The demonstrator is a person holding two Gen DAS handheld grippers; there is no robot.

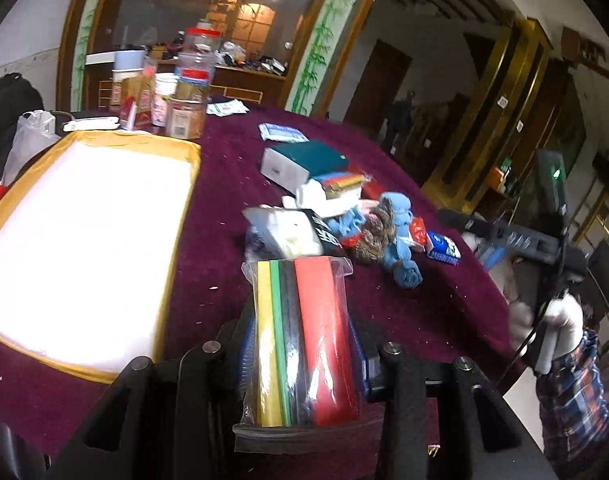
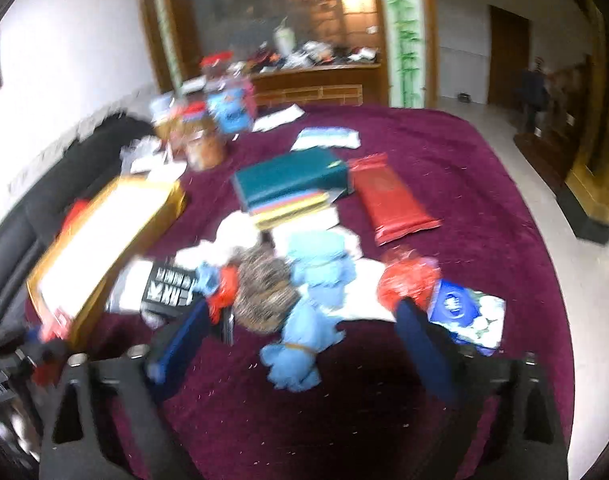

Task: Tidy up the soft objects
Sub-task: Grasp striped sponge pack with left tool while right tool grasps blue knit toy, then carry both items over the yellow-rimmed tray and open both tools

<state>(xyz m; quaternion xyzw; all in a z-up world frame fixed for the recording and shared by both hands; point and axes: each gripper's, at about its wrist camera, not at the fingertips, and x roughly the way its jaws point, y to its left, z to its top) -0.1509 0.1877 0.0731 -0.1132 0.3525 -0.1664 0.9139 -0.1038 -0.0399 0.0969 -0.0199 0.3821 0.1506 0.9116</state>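
Left claw clamped on striped packet; right claw spread above blue plush toy.

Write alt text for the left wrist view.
The left gripper clamps a clear bag of coloured strips above a maroon tablecloth. A white tray lies to the left; a blue soft toy sits in the clutter ahead.

I see jars crowding my maroon tablecloth's far corner, a teal box mid-table, a wooden door beyond.
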